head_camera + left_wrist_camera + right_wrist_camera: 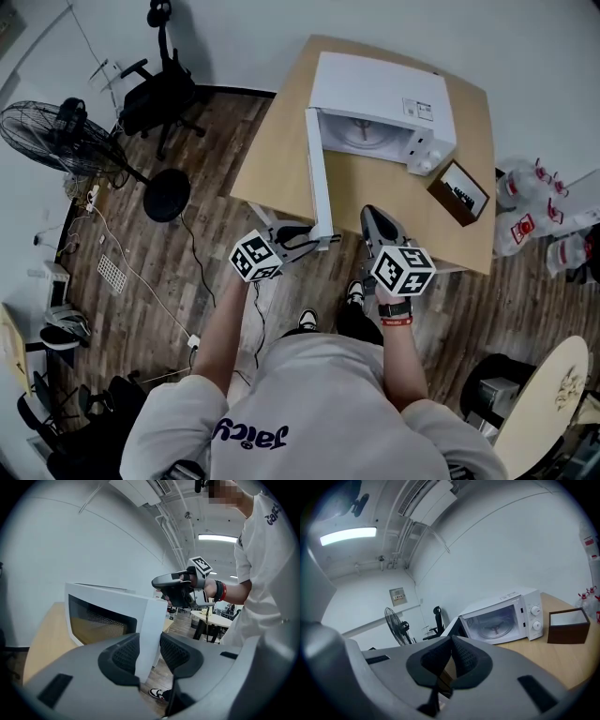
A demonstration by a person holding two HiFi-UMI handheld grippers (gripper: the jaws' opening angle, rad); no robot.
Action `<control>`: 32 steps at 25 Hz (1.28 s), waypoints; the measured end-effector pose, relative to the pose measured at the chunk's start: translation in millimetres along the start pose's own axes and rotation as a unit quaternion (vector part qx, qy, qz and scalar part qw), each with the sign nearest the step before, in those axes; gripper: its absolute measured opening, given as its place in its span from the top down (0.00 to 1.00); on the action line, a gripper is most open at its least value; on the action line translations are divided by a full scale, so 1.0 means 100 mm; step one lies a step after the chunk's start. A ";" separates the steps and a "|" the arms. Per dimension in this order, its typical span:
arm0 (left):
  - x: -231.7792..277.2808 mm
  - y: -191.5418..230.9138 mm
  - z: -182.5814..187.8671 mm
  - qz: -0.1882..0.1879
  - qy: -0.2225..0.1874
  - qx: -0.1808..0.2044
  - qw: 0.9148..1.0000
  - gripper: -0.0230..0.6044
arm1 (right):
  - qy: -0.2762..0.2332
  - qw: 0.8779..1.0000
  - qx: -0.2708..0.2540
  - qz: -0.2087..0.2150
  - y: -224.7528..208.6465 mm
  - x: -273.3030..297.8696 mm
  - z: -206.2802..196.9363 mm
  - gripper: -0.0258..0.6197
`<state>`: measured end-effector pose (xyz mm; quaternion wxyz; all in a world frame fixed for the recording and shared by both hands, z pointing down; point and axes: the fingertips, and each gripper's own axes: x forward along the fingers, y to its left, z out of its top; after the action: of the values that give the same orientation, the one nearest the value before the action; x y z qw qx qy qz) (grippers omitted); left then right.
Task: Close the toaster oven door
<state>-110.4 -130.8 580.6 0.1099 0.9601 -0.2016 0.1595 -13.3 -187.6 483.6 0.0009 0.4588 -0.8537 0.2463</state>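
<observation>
toaster oven door [319,173] stands swung wide open from the toaster oven [380,94] on the table [272,141], free edge past the table's near side. left gripper [317,242] jaws clamped on that free edge; right gripper [370,214] just beside it, jaws together, holding nothing.

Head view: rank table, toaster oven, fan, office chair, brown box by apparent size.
1. table
2. toaster oven
3. office chair and fan: too alike to rank
4. brown box
</observation>
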 end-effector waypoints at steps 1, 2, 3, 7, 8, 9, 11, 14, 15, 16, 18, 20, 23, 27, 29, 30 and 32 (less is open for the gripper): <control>0.01 0.00 0.00 0.000 0.000 0.000 1.000 0.72 | -0.001 1.000 0.003 0.001 -0.01 0.00 0.01 0.94; 0.03 -0.01 0.01 0.000 0.001 0.000 1.000 0.72 | -0.003 1.000 0.006 0.002 -0.02 -0.01 0.01 0.94; 0.04 -0.01 0.01 0.000 0.002 -0.001 1.000 0.72 | -0.004 1.000 0.008 0.003 -0.02 -0.01 0.02 0.94; 0.10 -0.03 0.03 -0.001 0.002 -0.001 1.000 0.72 | -0.002 1.000 0.007 0.003 -0.05 -0.02 0.02 0.94; 0.12 -0.03 0.04 -0.001 0.002 -0.001 1.000 0.72 | -0.002 1.000 0.007 0.003 -0.06 -0.02 0.02 0.94; 0.15 -0.04 0.04 0.000 0.002 -0.002 1.000 0.72 | -0.002 1.000 0.007 0.003 -0.07 -0.02 0.02 0.94; 0.20 -0.05 0.06 0.000 0.002 -0.003 1.000 0.72 | -0.003 1.000 0.007 0.003 -0.10 -0.04 0.03 0.94; 0.27 -0.07 0.09 0.003 0.001 -0.004 1.000 0.72 | -0.006 1.000 0.008 0.001 -0.15 -0.06 0.07 0.94; 0.29 -0.07 0.10 0.005 0.001 -0.005 1.000 0.72 | -0.006 1.000 0.009 0.000 -0.16 -0.07 0.07 0.94; 0.31 -0.08 0.11 0.007 0.001 -0.006 1.000 0.72 | -0.007 1.000 0.009 -0.001 -0.19 -0.08 0.08 0.94; 0.36 -0.09 0.12 0.013 0.000 -0.007 1.000 0.73 | -0.008 1.000 0.009 -0.004 -0.24 -0.10 0.10 0.94; 0.41 -0.09 0.14 0.019 -0.001 -0.009 1.000 0.73 | -0.010 1.000 0.010 -0.006 -0.29 -0.11 0.13 0.94; 0.45 -0.10 0.16 0.033 -0.002 -0.012 0.999 0.73 | -0.015 1.000 0.010 -0.008 -0.34 -0.14 0.18 0.94; 0.54 -0.12 0.18 0.049 -0.003 -0.013 0.999 0.73 | -0.018 1.000 0.010 -0.010 -0.42 -0.16 0.22 0.94; 0.59 -0.12 0.20 0.055 -0.004 -0.014 0.998 0.73 | -0.019 1.000 0.011 -0.011 -0.45 -0.17 0.23 0.94; 0.61 -0.13 0.21 0.058 -0.005 -0.014 0.998 0.73 | -0.019 1.000 0.010 -0.011 -0.46 -0.17 0.25 0.94; 0.65 -0.13 0.22 0.065 -0.007 -0.017 0.998 0.73 | -0.020 1.000 0.004 -0.014 -0.47 -0.17 0.28 0.94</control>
<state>-42.4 -148.4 580.8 0.1138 0.9441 -0.2674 0.1560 39.7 -207.6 474.7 -0.0151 0.4754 -0.8461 0.2407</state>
